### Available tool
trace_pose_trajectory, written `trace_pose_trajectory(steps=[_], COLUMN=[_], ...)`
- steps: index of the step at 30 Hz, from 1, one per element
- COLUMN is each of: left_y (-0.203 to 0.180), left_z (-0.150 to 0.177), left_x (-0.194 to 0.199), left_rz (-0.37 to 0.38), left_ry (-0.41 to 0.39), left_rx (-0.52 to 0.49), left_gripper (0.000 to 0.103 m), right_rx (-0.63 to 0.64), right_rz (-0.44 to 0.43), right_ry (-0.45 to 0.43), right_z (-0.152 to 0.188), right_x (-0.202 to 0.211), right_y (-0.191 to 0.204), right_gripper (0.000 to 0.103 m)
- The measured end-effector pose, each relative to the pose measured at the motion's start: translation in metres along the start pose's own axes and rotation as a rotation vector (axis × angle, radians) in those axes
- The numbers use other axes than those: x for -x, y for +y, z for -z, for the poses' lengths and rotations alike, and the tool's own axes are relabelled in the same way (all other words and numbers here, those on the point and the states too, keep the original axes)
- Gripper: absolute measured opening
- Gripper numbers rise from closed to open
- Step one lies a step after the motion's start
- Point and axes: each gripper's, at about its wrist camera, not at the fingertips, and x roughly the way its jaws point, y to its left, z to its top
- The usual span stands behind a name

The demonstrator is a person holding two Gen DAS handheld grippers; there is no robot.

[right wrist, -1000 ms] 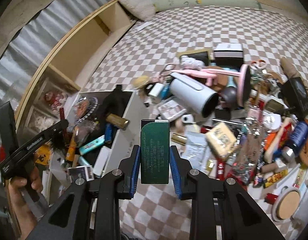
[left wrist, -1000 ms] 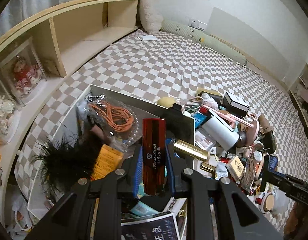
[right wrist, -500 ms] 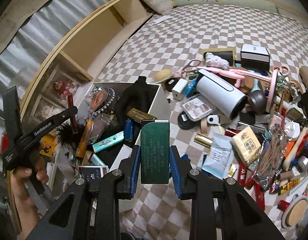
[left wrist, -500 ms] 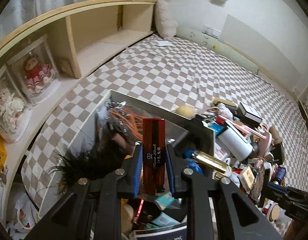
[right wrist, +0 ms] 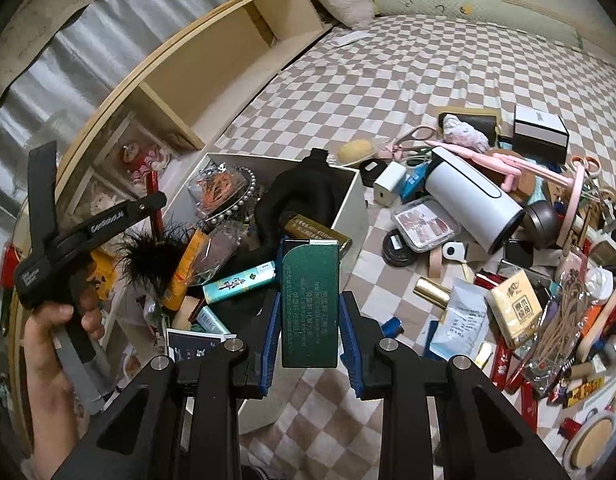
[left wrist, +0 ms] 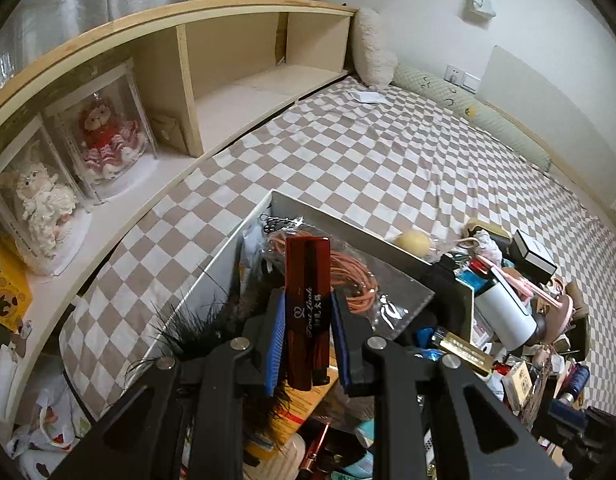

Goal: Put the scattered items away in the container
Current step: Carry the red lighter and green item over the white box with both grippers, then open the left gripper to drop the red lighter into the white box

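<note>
Left gripper (left wrist: 308, 344) clamps a red case (left wrist: 307, 312), right gripper (right wrist: 310, 330) a green box (right wrist: 310, 304), above the container (right wrist: 350, 216).

Two tools (left wrist: 307, 334) (right wrist: 310, 328) — one white box (right wrist: 354, 216), two cased dolls (left wrist: 104, 136) (left wrist: 38, 200).

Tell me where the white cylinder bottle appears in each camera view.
Left wrist: white cylinder bottle lies at the right edge, among the clutter.
Right wrist: white cylinder bottle lies right of centre, upper half.
Shared landmark: the white box, left of the bottle in both.
</note>
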Motion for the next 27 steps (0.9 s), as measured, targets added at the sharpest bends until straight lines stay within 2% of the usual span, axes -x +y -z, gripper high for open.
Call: trace_pose_trajectory(steps=[7,17,27], left_y=[0.003,0.009,0.018], left_z=[-0.002,-0.008,-0.006], left_x=[-0.008,-0.013,-0.028], left_rz=[-0.03,-0.092,-0.125], left_ry=[0.006,-0.019,0.015], left_rx=[0.008,0.009,0.005], left_gripper=[0.022,0.022,0.022], right_rx=[0.071,0.125,0.168], right_rz=[-0.045,-0.087,-0.132], right_ry=[-0.019,0.004,0.022], right_z=[-0.002,-0.003,-0.005], right_x=[-0.008,-0.026,-0.044], right_y=[0.021,0.044,0.062], right_gripper=[0.03,0.03,0.03])
